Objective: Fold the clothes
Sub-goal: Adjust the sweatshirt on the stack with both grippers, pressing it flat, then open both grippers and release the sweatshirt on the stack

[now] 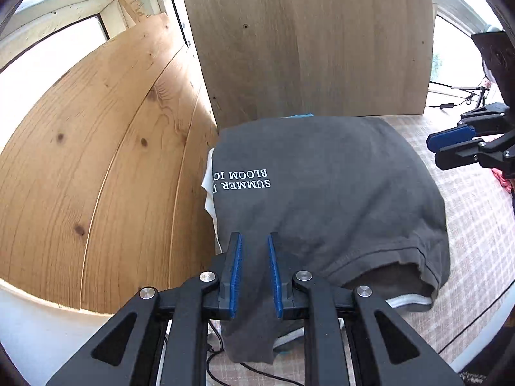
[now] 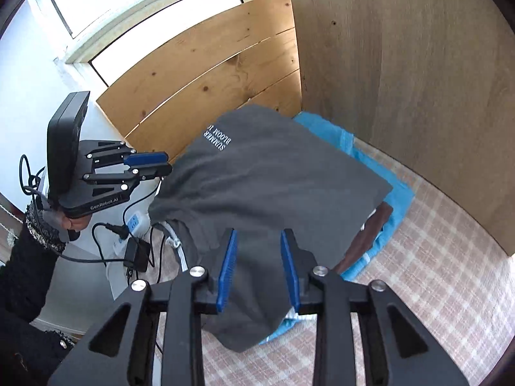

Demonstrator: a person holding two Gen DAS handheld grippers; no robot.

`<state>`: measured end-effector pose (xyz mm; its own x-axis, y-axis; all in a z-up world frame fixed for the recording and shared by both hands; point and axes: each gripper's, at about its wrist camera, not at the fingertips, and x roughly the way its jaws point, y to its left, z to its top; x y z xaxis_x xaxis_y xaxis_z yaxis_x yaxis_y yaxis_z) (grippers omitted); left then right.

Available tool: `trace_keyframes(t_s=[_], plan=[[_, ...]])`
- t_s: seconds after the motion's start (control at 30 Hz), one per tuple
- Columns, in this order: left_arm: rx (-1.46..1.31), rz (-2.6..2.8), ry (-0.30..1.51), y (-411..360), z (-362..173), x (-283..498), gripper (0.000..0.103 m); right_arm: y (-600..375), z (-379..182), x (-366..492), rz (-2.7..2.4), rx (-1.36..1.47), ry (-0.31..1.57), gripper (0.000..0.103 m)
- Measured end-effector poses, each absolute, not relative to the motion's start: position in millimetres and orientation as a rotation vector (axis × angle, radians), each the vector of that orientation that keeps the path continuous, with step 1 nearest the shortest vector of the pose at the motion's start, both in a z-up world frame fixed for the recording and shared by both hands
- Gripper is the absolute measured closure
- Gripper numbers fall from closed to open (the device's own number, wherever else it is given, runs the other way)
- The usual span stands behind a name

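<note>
A dark grey T-shirt (image 1: pixel 322 186) (image 2: pixel 273 177) with white lettering lies folded on top of a pile, its collar toward the near right. Under it peek a white garment (image 1: pixel 209 173), a blue one (image 2: pixel 396 193) and a brown one (image 2: pixel 370 234). My left gripper (image 1: pixel 255 236) (image 2: pixel 168 162) hovers at the shirt's left edge, slightly open, with no cloth pinched. My right gripper (image 2: pixel 259 233) (image 1: pixel 433 151) is open above the shirt's near corner and holds nothing. A flap of grey cloth hangs over the pile's near edge.
The pile rests on a checkered cover (image 2: pixel 434 273). Pine boards (image 1: pixel 96 160) stand on the left and a darker wood panel (image 1: pixel 305 38) rises behind. A power strip (image 2: pixel 132 222) with cables lies by the left edge. A black sleeve (image 2: pixel 29 257) holds the left gripper.
</note>
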<state>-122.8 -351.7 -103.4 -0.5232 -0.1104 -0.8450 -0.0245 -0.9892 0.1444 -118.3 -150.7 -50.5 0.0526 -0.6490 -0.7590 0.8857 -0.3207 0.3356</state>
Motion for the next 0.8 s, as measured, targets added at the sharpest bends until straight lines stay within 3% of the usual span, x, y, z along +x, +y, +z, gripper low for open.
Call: trace_keyframes(t_s=[0.13,0.2,0.33,0.43,0.57,0.63,0.8], plan=[[1.568,-2.453,-0.313,-364,-145,-143,0.077,-199,-77,-149,-1.556,1.112,0.363,0.075],[1.518,-2.516,-0.204,-368,-129,-121,0.079,-213,-95,-158,-1.542,1.185,0.436,0.076],[1.405,-2.629,0.019,-377,-96,-79,0.079,-237,-66,-156,-1.483,1.099,0.295,0.076],[1.468,-2.683,0.203,-378,-113,-74,0.079,-285,-60,-141,-1.464,1.037,0.336,0.076],[1.562,-2.583,0.118,-371,-147,-70,0.08,-348,-96,-144,-1.425,1.138,0.356,0.079],[1.582,-2.564,0.094,-369,-154,-62,0.079,-360,-108,-154,-1.46,1.189,0.346,0.093],[1.517,-2.56,0.078,-377,-128,-37,0.082,-325,-73,-156,-1.464,1.171,0.193,0.089]])
